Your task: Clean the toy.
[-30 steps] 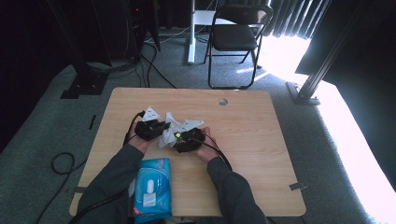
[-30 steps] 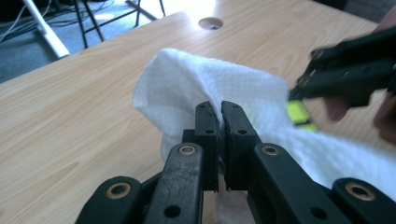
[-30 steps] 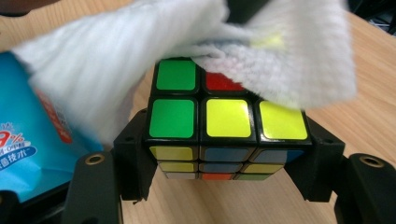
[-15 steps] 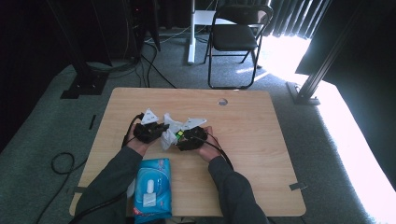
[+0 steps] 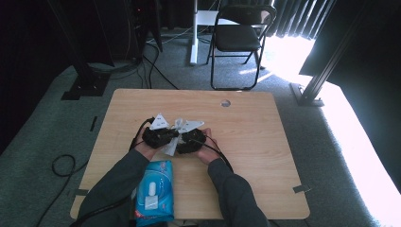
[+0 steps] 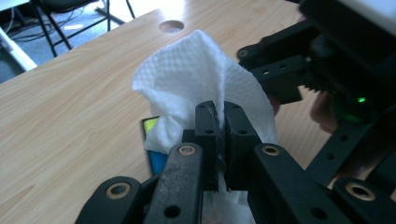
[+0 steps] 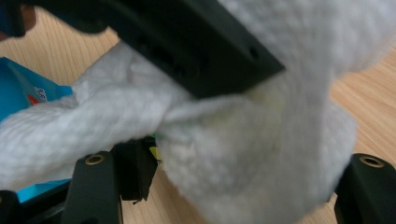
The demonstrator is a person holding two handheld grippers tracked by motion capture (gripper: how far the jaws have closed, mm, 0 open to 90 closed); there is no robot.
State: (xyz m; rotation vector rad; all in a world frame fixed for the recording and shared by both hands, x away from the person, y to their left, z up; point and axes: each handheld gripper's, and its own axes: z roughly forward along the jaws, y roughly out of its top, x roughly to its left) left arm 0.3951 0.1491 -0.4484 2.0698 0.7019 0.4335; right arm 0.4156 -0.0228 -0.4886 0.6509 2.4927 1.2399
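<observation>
Pinching a white wipe (image 6: pixel 196 74) mid-frame over the table (image 5: pixel 265 142), the left gripper (image 6: pixel 219 135) stays clamped. The right gripper (image 7: pixel 233 186) stands half-wide around something yellow-green under the wipe; whether it grips, I cannot tell. A hard tug could tear the wipe.

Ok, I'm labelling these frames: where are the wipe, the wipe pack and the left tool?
wipe (image 6: pixel 196 70): left gripper view, its raised upper fold.
wipe pack (image 5: pixel 153 187): high view, its blue top face.
left tool (image 6: pixel 221 122): left gripper view, where its tips meet.
</observation>
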